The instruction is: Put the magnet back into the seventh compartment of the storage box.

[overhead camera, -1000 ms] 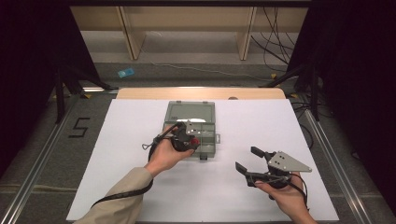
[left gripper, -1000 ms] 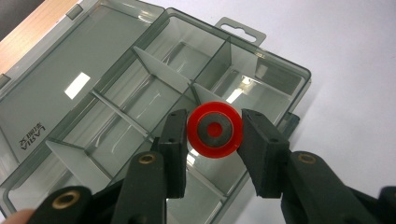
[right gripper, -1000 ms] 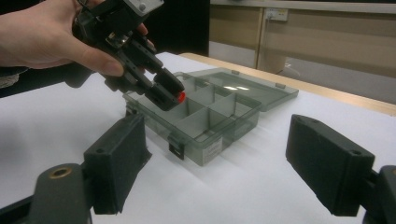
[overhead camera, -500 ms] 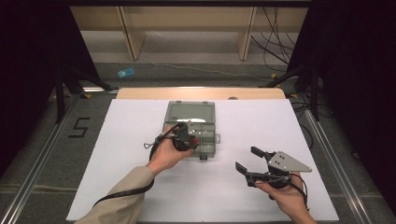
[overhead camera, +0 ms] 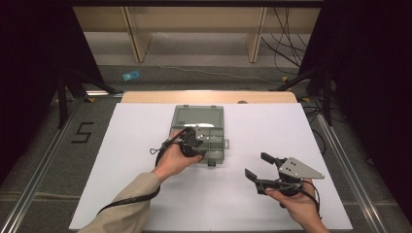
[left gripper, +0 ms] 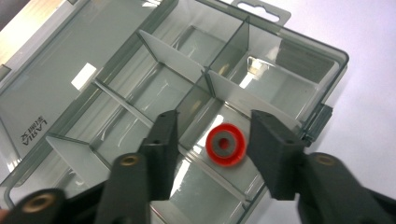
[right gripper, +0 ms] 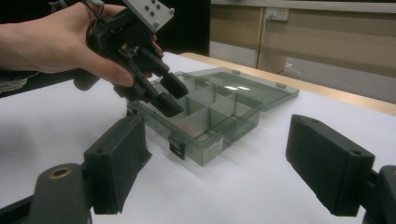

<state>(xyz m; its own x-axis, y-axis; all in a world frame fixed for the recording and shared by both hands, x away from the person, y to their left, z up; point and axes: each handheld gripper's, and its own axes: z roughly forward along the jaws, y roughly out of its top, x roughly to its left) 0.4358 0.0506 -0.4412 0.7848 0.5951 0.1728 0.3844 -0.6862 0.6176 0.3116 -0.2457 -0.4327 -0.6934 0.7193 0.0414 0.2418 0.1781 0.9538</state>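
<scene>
A clear grey compartment box [overhead camera: 219, 153] lies open in the middle of the white table, its lid [overhead camera: 198, 115] folded back. My left gripper [overhead camera: 195, 144] points down into a front compartment. In the left gripper view a red ring [left gripper: 226, 144] lies on the floor of that compartment in the box [left gripper: 327, 74]. The ring sits between the jaws of my left gripper [left gripper: 215, 125], which have just been opening and stand off it on both sides. My right gripper [overhead camera: 258, 165] rests at the front right, open and empty, facing the box [right gripper: 212, 140] and the left gripper [right gripper: 168, 95].
A white sheet [overhead camera: 272, 126] covers the table, with a wooden strip [overhead camera: 209, 97] along its far edge. Metal rails [overhead camera: 340, 160] run along both sides. Shelving [overhead camera: 194, 29] and cables lie on the floor beyond the table.
</scene>
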